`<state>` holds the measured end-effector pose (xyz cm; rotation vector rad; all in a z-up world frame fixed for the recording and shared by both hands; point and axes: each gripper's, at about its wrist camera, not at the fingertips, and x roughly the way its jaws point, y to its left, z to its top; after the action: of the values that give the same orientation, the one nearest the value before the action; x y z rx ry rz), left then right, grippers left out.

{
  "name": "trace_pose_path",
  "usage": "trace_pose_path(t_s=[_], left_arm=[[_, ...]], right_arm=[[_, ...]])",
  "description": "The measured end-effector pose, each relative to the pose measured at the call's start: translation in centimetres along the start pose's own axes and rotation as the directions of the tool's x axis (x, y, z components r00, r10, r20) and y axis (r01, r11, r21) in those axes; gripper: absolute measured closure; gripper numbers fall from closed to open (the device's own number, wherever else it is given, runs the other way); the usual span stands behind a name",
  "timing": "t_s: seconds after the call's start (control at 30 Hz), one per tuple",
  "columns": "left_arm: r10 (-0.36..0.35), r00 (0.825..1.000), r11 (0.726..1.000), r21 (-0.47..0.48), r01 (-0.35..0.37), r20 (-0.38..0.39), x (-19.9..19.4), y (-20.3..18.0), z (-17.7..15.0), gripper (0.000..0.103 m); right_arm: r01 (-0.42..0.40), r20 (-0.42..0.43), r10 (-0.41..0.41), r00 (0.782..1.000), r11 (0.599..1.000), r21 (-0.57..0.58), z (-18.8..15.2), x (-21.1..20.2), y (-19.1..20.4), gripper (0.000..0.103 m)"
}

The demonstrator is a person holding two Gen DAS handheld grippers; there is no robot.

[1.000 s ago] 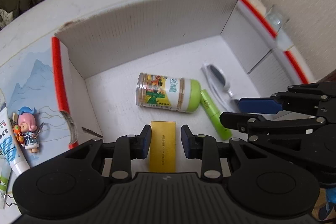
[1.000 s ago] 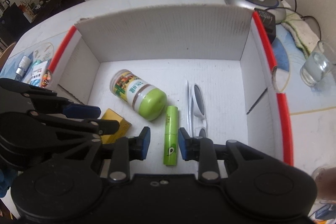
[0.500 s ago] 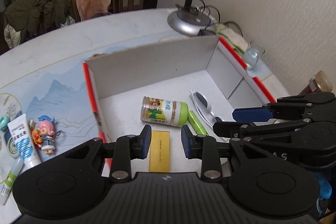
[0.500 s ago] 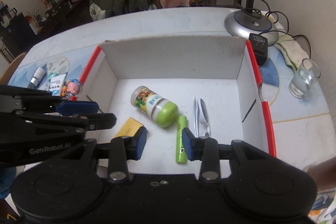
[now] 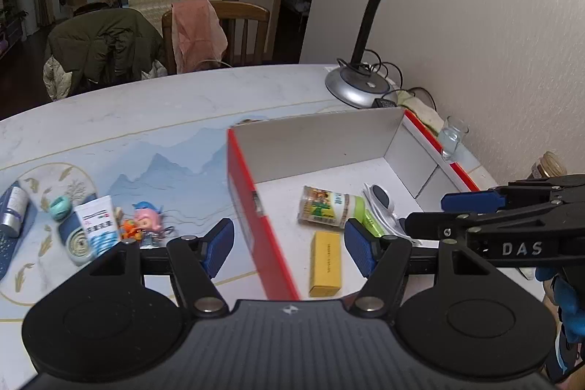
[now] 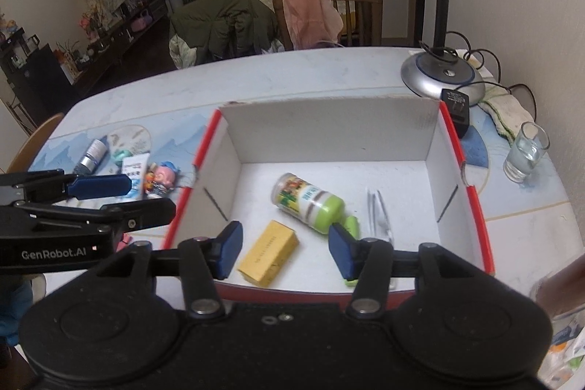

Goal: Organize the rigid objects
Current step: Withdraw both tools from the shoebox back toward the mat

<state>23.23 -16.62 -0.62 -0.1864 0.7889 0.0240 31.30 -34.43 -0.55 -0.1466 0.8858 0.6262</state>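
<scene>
A red-edged white cardboard box [image 5: 244, 170] [image 6: 471, 192] stands open on the table. Inside lie a yellow box [image 5: 325, 264] [image 6: 268, 253], a green-capped jar [image 5: 331, 206] [image 6: 309, 207], a green tube [image 5: 373, 223] [image 6: 351, 225] and white glasses [image 5: 380, 203] [image 6: 380, 218]. My left gripper [image 5: 290, 249] is open and empty above the box's near left wall. My right gripper [image 6: 285, 253] is open and empty above the box's near edge. Left of the box lie a pink-haired figurine [image 5: 146, 222] [image 6: 161, 180] and a white tube [image 5: 98, 223] [image 6: 134, 170].
A desk lamp base [image 6: 444, 75] [image 5: 360, 88] with cables stands behind the box. A water glass [image 6: 524, 156] [image 5: 451, 141] is at the right. A silver bottle [image 6: 91, 156] and small tins [image 5: 78, 243] lie at the left. Chairs stand beyond the table.
Both grippers have risen and pulled back from inside the box, and both have opened wider. The objects in the box have not moved.
</scene>
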Motion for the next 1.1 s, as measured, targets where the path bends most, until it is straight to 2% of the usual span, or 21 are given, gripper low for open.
trace_pose_path(t_s=[0.07,0.13,0.2,0.33,0.4,0.77,0.8,0.83,0.87,1.1], left_arm=[[0.0,1.0,1.0,-0.015,0.0,0.01,-0.8,1.1,-0.4,0.037],[-0.002,1.0,1.0,-0.024,0.003,0.017,-1.6,2.3,-0.9,0.033],[0.008,1.0,1.0,-0.03,-0.007,0.029,-2.4,3.7,-1.3,0.028],[0.016,0.999,0.999,-0.042,-0.015,0.039,-3.9,6.1,-2.3,0.027],[0.019,0.999,0.999,-0.048,-0.017,0.042,-4.5,7.4,-2.8,0.021],[0.024,0.999,0.998,-0.053,-0.023,0.028,-6.5,14.3,-4.9,0.015],[0.024,0.999,0.998,-0.055,-0.022,0.024,-6.4,14.9,-5.1,0.013],[0.022,1.0,0.998,-0.057,-0.021,0.018,-6.4,15.4,-5.3,0.003],[0.025,1.0,0.998,-0.06,-0.024,0.014,-6.3,16.0,-5.5,0.0],[0.037,0.999,0.997,-0.07,-0.036,0.017,-6.0,19.9,-7.2,0.0]], right_arm=[[-0.001,0.016,0.001,1.0,1.0,0.008,-0.1,-0.4,0.9,0.038],[-0.002,0.026,0.002,1.0,1.0,0.014,-0.2,-0.6,1.8,0.037],[-0.001,0.036,0.001,0.999,1.0,0.016,-0.2,-0.7,2.9,0.029],[-0.007,0.059,0.006,0.998,1.0,0.019,-0.4,-0.9,5.2,0.022],[-0.008,0.062,0.007,0.998,1.0,0.019,-0.4,-0.8,6.3,0.019],[-0.004,0.032,0.003,0.999,1.0,0.015,-1.0,1.1,12.2,0.016],[-0.005,0.03,0.004,1.0,1.0,0.017,-1.1,1.3,12.6,0.016],[-0.005,0.027,0.004,1.0,1.0,0.018,-1.1,1.5,13.0,0.016],[-0.002,0.024,0.001,1.0,1.0,0.019,-1.1,1.8,13.5,0.016],[0.006,-0.001,-0.006,1.0,1.0,0.02,-1.5,3.4,16.2,0.016]])
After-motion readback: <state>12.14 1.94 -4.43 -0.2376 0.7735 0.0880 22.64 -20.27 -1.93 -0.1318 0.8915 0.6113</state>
